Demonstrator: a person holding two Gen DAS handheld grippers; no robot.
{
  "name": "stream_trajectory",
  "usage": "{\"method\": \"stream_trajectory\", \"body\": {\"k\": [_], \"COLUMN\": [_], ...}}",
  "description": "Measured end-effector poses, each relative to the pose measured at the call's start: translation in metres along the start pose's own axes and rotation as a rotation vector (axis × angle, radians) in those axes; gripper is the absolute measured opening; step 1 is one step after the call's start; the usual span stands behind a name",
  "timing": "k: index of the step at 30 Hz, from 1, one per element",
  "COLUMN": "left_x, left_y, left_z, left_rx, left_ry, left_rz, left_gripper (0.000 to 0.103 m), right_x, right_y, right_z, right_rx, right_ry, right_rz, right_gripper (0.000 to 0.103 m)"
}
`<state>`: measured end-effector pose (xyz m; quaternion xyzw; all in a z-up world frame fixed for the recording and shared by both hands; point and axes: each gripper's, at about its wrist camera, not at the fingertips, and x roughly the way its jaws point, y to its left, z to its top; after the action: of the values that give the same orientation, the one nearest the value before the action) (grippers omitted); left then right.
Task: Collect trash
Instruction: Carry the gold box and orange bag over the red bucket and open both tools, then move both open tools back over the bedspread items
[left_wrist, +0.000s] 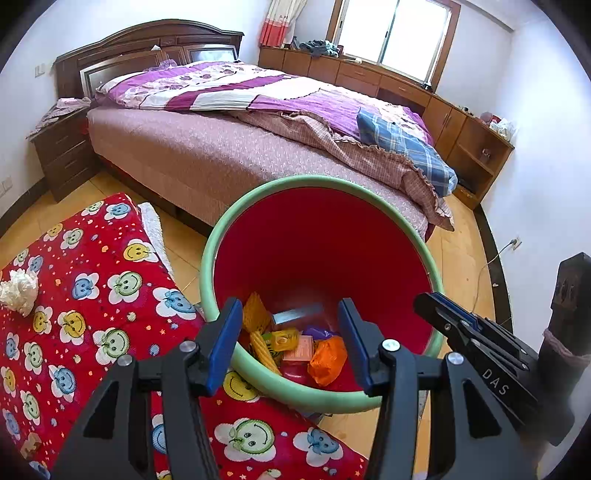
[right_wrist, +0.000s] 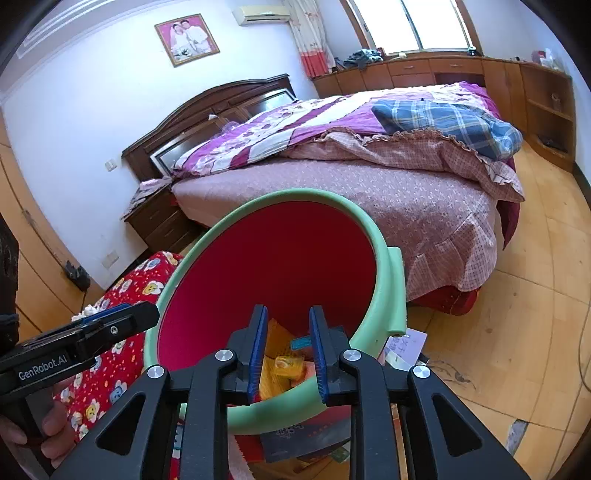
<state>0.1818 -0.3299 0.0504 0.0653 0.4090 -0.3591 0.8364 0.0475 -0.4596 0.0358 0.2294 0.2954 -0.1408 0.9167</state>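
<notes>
Grippers (left_wrist: 290, 341) (right_wrist: 286, 352) above trash-filled bin (left_wrist: 221, 236).

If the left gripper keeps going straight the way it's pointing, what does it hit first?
Most likely the trash pile at the bottom of the red bin: the open left gripper points over the near rim, toward the orange wrapper. Depth is uncertain.
</notes>
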Motion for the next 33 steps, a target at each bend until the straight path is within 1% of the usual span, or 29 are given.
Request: {"method": "stream_trajectory", "body": {"k": [3, 7, 16, 23, 28, 33], "left_x": [-0.006, -0.018, -0.056, -0.089, -0.111, -0.128], "left_y": [0.001, 0.003, 0.020, 0.042, 0.062, 0.082], "left_z": [-0.002, -0.007, -0.026, -0.044, -0.060, -0.077], "left_rx": [-0.006, -0.008, -0.046, -0.094, -0.137, -0.183], "left_ry": [-0.005, -0.019, -0.054, -0.084, -0.100, -0.103], "left_rz": [-0.002, 0.010, 0.055, 0.099, 0.142, 0.185], "left_gripper": [0.054, 0.054, 0.054, 0.054, 0.054, 0.054], "right_x": [-0.004, -0.011, -0.033, -0.045, -0.050, -0.055], "right_y": [0.002, 0.006, 0.027, 0.052, 0.067, 0.084], "right_z": [0.000, -0.002, -0.009, -0.019, -0.027, -0.036], "right_rx": [0.000, -0.002, -0.027, -0.063, -0.084, -0.113], "right_ry": [-0.005, -0.007, -0.020, -0.003, 0.014, 0.029], "right_rz": [0.006, 0.016, 0.054, 0.084, 0.105, 0.123], "right_gripper": [0.025, 0.037, 0.038, 0.039, 0.043, 0.045]}}
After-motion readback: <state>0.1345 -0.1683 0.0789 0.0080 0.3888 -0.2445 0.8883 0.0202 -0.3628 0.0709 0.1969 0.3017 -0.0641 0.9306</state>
